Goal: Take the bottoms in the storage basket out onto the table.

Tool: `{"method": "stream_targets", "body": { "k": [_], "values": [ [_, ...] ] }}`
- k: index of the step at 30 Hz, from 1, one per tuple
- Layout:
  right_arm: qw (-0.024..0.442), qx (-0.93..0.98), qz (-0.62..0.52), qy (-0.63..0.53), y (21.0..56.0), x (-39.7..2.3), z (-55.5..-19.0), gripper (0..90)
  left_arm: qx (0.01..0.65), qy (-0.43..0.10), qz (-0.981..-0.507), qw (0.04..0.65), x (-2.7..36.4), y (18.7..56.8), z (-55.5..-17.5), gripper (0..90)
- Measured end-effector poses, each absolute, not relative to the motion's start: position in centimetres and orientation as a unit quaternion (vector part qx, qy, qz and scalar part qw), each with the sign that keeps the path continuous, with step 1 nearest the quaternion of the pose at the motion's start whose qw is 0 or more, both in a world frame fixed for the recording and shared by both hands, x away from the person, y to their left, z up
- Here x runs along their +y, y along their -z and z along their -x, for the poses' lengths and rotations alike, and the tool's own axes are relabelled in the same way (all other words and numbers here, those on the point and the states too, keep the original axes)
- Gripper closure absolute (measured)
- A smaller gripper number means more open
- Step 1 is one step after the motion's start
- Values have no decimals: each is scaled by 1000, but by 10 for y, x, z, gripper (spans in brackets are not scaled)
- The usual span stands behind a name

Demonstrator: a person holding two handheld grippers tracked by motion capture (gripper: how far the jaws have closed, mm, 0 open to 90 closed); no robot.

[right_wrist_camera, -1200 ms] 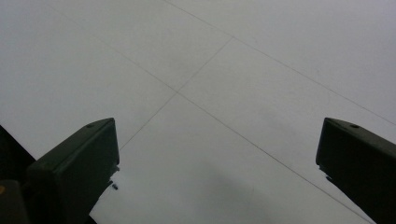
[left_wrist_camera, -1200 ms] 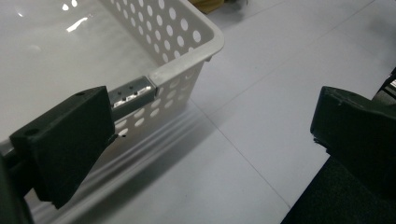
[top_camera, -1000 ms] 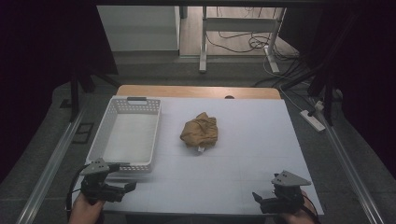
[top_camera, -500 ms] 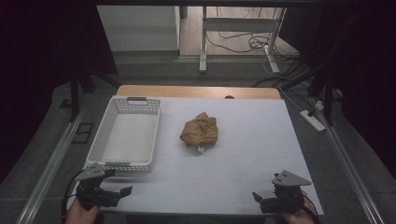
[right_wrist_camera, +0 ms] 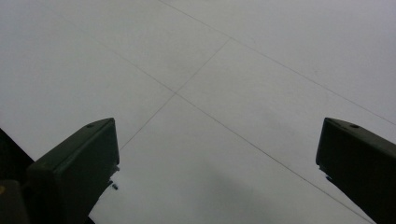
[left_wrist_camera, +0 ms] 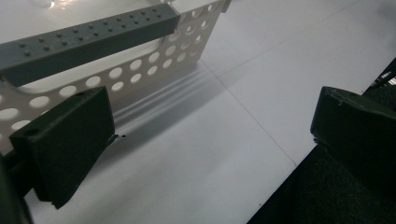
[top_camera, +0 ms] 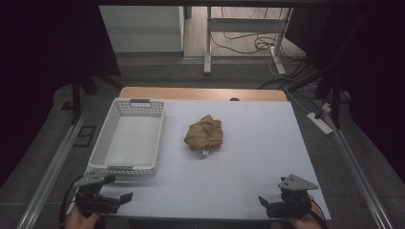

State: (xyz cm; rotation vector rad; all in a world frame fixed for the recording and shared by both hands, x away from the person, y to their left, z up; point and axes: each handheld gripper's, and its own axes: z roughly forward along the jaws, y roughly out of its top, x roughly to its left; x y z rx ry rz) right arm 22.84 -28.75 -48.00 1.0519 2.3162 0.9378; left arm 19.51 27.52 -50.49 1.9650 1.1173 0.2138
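A crumpled brown cloth (top_camera: 204, 133) lies near the middle of the white table (top_camera: 253, 157). To its left stands a white perforated basket (top_camera: 129, 136) with nothing in it. My left gripper (top_camera: 119, 201) sits at the table's near left corner, just in front of the basket, open and holding nothing. In the left gripper view the gripper (left_wrist_camera: 210, 135) has its jaws wide apart, with the basket's grey handle (left_wrist_camera: 88, 37) and holed wall close ahead. My right gripper (top_camera: 270, 206) rests at the near right corner, open and empty. The right gripper view has its spread jaws (right_wrist_camera: 215, 154) over bare table.
Metal rails (top_camera: 52, 162) run along both sides of the table. A power strip (top_camera: 317, 121) and cables lie on the floor to the right. A white desk frame (top_camera: 210, 28) stands beyond the far edge. The table's near edge (left_wrist_camera: 289, 168) is right beside the left gripper.
My left gripper has drawn back toward the near left corner, away from the basket's front wall. The right gripper, the cloth and the basket have stayed put.
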Motion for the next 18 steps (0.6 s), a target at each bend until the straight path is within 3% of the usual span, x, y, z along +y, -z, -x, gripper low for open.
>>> {"method": "stream_targets", "body": {
  "k": [18],
  "values": [
    [214,836,-379,-333,480,-286,-229,0,452,-94,-792,400,279,505,-187,0]
  ]
}}
